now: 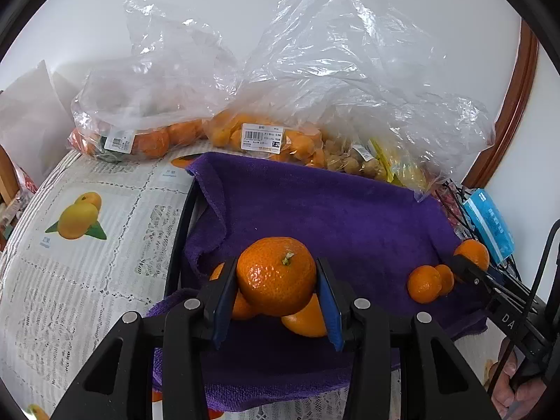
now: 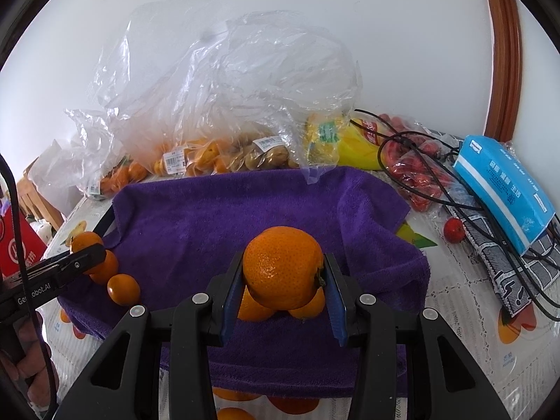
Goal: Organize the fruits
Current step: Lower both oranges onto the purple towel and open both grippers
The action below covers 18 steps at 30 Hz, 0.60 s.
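Observation:
My left gripper point(image 1: 276, 273) is shut on a large mandarin point(image 1: 280, 280), held just above a purple towel point(image 1: 332, 210) that lines a black tray. Two more mandarins point(image 1: 308, 318) lie on the towel under it. In the right wrist view my right gripper point(image 2: 284, 266) is shut on another mandarin point(image 2: 280, 273) over the same purple towel point(image 2: 217, 217), with two fruits point(image 2: 253, 306) beneath. Each gripper shows in the other's view: the right gripper point(image 1: 467, 262) at the towel's right side, the left gripper point(image 2: 87, 253) at its left side. Small mandarins point(image 1: 425, 283) lie near the right one.
Clear plastic bags of oranges point(image 1: 150, 140) and other fruit point(image 1: 266, 136) stand behind the towel against the white wall. A blue tissue pack point(image 2: 504, 189), black cables point(image 2: 455, 196), a bag of red fruit point(image 2: 416, 175) and a loose red fruit point(image 2: 454, 230) lie on the right. A fruit-printed tablecloth point(image 1: 87, 262) covers the table.

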Available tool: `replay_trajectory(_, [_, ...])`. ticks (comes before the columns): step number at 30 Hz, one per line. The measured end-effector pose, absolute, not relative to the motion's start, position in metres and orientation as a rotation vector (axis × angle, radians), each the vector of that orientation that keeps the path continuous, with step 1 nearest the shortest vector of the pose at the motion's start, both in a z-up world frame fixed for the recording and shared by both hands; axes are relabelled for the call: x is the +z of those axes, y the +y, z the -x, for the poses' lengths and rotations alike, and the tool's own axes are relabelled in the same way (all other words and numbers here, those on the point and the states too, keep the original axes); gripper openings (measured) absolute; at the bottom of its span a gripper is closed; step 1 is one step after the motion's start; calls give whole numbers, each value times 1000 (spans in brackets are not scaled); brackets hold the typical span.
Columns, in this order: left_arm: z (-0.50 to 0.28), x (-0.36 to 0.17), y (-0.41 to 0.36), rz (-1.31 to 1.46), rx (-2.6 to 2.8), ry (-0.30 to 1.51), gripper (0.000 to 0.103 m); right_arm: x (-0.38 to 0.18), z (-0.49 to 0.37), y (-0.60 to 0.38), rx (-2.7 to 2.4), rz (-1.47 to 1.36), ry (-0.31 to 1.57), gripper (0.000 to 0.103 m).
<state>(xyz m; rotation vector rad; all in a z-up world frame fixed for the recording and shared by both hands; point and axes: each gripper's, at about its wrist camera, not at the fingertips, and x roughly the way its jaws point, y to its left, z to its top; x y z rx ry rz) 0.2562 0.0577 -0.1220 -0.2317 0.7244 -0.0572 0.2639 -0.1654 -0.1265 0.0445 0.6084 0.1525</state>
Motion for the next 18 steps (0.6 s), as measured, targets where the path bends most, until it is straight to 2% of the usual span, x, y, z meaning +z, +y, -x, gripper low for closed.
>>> replay_trajectory(18, [-252,-123,49,240,-134,734,41,-139,-264,-153,150,29,627,43])
